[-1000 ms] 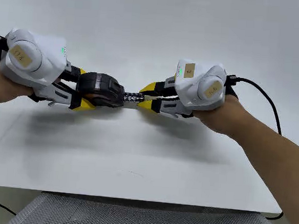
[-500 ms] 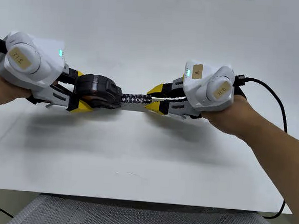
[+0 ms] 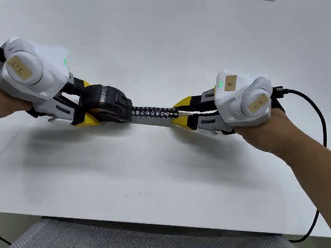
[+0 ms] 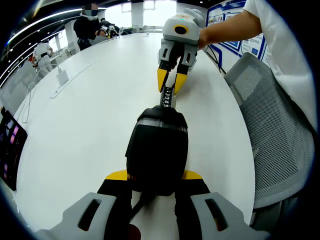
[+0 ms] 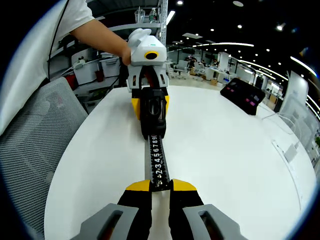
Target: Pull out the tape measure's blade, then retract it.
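Holding the tape measure (image 3: 105,103), left tongs (image 3: 92,103) closed around its case, right tongs (image 3: 181,112) pinching the blade (image 3: 154,112) tip

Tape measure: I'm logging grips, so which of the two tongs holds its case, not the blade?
The left tongs, clamped on the black case; the right tongs pinch the tip of the numbered blade.
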Demonstrator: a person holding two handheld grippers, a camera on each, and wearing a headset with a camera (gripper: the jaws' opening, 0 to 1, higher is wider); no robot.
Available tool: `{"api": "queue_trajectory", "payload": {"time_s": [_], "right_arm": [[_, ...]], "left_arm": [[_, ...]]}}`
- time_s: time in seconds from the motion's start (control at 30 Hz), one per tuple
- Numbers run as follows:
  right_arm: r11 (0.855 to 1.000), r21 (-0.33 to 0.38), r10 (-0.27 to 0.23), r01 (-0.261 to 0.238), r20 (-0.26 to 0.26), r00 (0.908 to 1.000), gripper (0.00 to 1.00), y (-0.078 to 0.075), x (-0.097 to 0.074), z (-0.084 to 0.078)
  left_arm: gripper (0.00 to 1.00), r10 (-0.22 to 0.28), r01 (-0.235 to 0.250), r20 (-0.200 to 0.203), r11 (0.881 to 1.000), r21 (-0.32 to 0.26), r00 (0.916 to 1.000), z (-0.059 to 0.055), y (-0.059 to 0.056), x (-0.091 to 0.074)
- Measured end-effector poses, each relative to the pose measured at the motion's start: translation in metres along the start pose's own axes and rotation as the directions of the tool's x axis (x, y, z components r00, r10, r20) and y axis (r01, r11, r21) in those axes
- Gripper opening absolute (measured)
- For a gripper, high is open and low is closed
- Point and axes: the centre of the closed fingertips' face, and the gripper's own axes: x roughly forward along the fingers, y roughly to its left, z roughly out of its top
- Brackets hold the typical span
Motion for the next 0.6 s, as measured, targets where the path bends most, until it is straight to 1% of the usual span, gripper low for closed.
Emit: {"api": "queue_trajectory", "payload": {"time_s": [0.33, 0.6], "right_arm": [[1.0, 0.006, -0.009, 0.009, -0.025, 0.9996, 0.08, 0.001, -0.014, -0.012], [1.0, 0.007, -0.017, 0.017, -0.057, 0.9982, 0.08, 0.0, -0.024, -0.021]], "left_arm": [[0.28, -0.003, 0.003, -0.005, 1.0, -0.001, 1.0, 0.0, 0.0, 0.0], [0.28, -0.002, 0.002, -0.008, 1.0, 0.005, 1.0, 0.001, 0.0, 0.001]]}}
